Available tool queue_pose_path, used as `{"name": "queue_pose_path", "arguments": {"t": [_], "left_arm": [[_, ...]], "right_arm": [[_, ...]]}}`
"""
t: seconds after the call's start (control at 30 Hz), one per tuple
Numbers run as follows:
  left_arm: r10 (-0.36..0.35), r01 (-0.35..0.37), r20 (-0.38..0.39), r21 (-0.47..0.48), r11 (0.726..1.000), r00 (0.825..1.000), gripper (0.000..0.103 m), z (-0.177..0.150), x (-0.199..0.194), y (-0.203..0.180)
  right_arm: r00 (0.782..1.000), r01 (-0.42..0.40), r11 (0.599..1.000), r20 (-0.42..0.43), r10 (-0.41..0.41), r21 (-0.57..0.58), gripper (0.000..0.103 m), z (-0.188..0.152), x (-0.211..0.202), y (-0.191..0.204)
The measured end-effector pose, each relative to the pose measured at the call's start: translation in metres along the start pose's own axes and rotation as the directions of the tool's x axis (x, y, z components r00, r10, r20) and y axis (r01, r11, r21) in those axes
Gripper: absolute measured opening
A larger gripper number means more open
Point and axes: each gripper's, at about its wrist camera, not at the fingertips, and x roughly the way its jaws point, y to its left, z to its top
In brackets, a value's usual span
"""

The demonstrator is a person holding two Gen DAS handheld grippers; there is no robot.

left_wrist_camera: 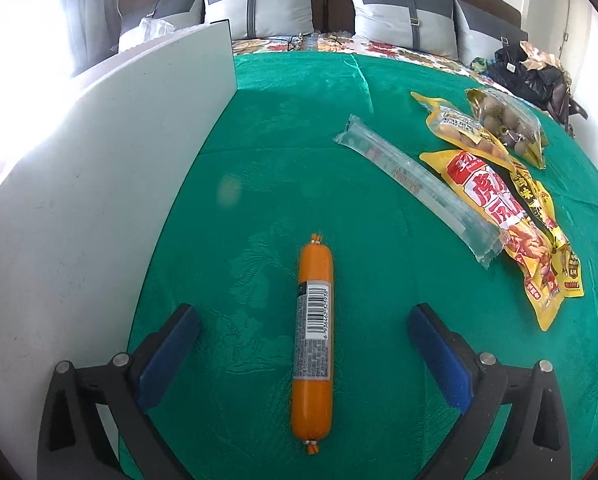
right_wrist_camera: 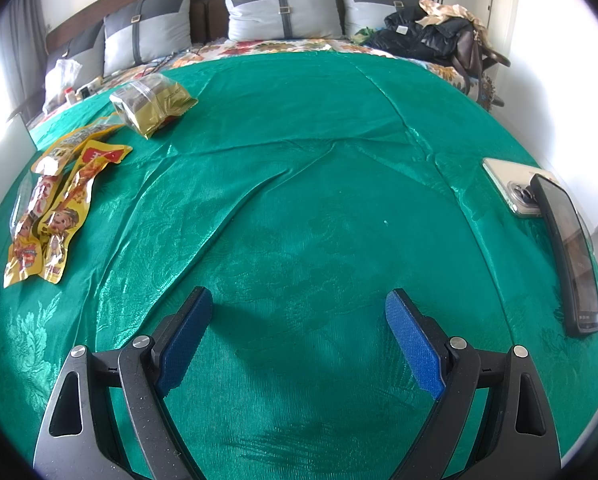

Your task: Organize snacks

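Note:
An orange sausage stick (left_wrist_camera: 313,344) with a barcode label lies lengthwise on the green cloth (left_wrist_camera: 299,160), between the fingers of my open left gripper (left_wrist_camera: 303,320), untouched by the pads. To the right lie a clear long packet (left_wrist_camera: 415,184), yellow-red snack bags (left_wrist_camera: 511,220) and a bag of brown balls (left_wrist_camera: 507,124). My right gripper (right_wrist_camera: 299,304) is open and empty over bare cloth. The yellow snack bags (right_wrist_camera: 55,208) and a gold bag (right_wrist_camera: 151,104) lie at its far left.
A white box wall (left_wrist_camera: 99,200) stands along the left of the sausage. Two phones (right_wrist_camera: 571,248) lie at the right edge of the cloth. Pillows (right_wrist_camera: 283,8) and dark clothes (right_wrist_camera: 427,36) are at the bed's head.

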Motion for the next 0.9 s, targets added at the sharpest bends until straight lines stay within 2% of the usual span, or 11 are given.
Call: {"name": "queue_pose_path", "arguments": {"t": [0.27, 0.37, 0.43, 0.5, 0.57, 0.6, 0.67, 0.7, 0.73, 0.87, 0.9], "left_arm": [[-0.001, 0.001, 0.001, -0.002, 1.000, 1.000, 0.103, 0.002, 0.000, 0.000], [0.000, 0.000, 0.001, -0.002, 1.000, 1.000, 0.103, 0.002, 0.000, 0.000], [0.000, 0.000, 0.001, -0.002, 1.000, 1.000, 0.103, 0.002, 0.000, 0.000], [0.000, 0.000, 0.001, -0.002, 1.000, 1.000, 0.103, 0.002, 0.000, 0.000], [0.000, 0.000, 0.001, -0.002, 1.000, 1.000, 0.103, 0.002, 0.000, 0.000], [0.000, 0.000, 0.001, -0.003, 1.000, 1.000, 0.103, 0.002, 0.000, 0.000], [0.000, 0.000, 0.001, -0.003, 1.000, 1.000, 0.103, 0.002, 0.000, 0.000], [-0.001, 0.001, 0.001, -0.003, 1.000, 1.000, 0.103, 0.002, 0.000, 0.000], [-0.001, 0.001, 0.001, -0.004, 1.000, 1.000, 0.103, 0.002, 0.000, 0.000], [-0.002, 0.002, 0.001, -0.004, 1.000, 1.000, 0.103, 0.002, 0.000, 0.000], [-0.002, 0.002, 0.002, -0.004, 1.000, 1.000, 0.103, 0.003, 0.000, 0.000]], "right_arm": [[1.000, -0.005, 1.000, -0.027, 0.005, -0.003, 0.090, 0.011, 0.003, 0.020], [0.986, -0.162, 0.980, 0.008, 0.164, -0.118, 0.089, 0.031, -0.013, 0.077], [0.944, -0.320, 0.925, 0.010, 0.329, -0.204, 0.088, 0.049, -0.025, 0.126], [0.877, -0.472, 0.840, -0.039, 0.480, -0.267, 0.087, 0.066, -0.024, 0.174], [0.828, -0.557, 0.767, -0.141, 0.543, -0.320, 0.087, 0.078, -0.011, 0.221], [0.831, -0.554, 0.756, -0.174, 0.529, -0.349, 0.086, 0.081, -0.003, 0.241], [0.847, -0.531, 0.742, -0.241, 0.473, -0.409, 0.072, 0.085, 0.018, 0.277], [0.849, -0.528, 0.737, -0.284, 0.446, -0.422, 0.053, 0.086, 0.029, 0.290], [0.849, -0.525, 0.736, -0.329, 0.414, -0.427, 0.046, 0.085, 0.040, 0.301], [0.886, -0.457, 0.751, -0.324, 0.333, -0.476, 0.047, 0.083, 0.056, 0.323], [0.890, -0.446, 0.761, -0.320, 0.325, -0.471, 0.039, 0.084, 0.056, 0.325]]}}
